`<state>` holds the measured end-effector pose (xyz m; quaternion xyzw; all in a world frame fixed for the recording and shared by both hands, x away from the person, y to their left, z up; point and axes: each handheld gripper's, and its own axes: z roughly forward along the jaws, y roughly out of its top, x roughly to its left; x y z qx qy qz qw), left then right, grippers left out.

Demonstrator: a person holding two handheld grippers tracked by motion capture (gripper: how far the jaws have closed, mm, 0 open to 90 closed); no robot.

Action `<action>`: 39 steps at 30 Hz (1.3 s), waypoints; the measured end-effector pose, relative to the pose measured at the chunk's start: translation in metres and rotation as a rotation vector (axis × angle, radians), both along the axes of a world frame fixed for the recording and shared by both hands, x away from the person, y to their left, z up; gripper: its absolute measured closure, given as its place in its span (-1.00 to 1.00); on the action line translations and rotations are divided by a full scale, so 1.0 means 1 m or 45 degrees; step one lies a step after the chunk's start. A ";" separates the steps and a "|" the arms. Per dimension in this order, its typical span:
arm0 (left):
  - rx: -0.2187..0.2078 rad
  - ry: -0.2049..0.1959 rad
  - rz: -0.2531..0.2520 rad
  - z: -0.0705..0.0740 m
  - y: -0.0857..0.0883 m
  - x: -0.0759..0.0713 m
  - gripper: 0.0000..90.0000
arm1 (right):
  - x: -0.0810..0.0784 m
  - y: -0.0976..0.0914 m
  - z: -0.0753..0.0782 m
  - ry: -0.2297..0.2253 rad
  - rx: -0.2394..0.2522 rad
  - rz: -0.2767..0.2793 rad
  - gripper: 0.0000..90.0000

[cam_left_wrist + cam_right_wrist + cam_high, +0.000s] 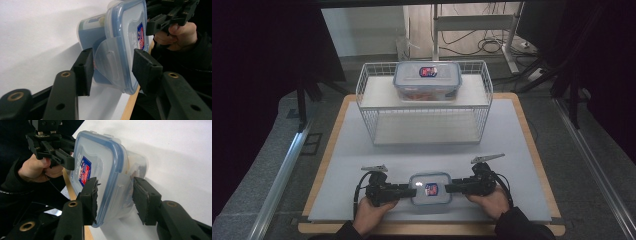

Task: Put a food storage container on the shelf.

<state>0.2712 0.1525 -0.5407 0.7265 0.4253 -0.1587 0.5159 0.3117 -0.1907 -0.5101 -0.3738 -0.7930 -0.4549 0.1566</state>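
A small clear container point(430, 188) with a blue-rimmed lid and a red-and-blue label lies on the white mat near the front edge, between my two grippers. My left gripper point(412, 191) is at its left end. In the left gripper view its jaws point(112, 67) straddle that end, where the clear latch flap point(107, 62) stands swung out, and narrow gaps show at both pads. My right gripper point(447, 189) is at the right end. There point(115, 192) one pad lies on the lid and the other against the wall under the folded-down latch. Each hand also appears in the other's view.
A white wire shelf basket point(424, 107) stands at the back of the mat, with a larger lidded container point(427, 80) on its upper level. The wooden table edge point(427, 229) runs just in front of my hands. Black curtains and metal rails flank the table.
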 end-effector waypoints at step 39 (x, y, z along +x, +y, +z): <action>-0.007 -0.233 0.045 0.104 0.010 0.041 0.27 | 0.031 0.002 0.086 -0.150 0.152 -0.078 0.29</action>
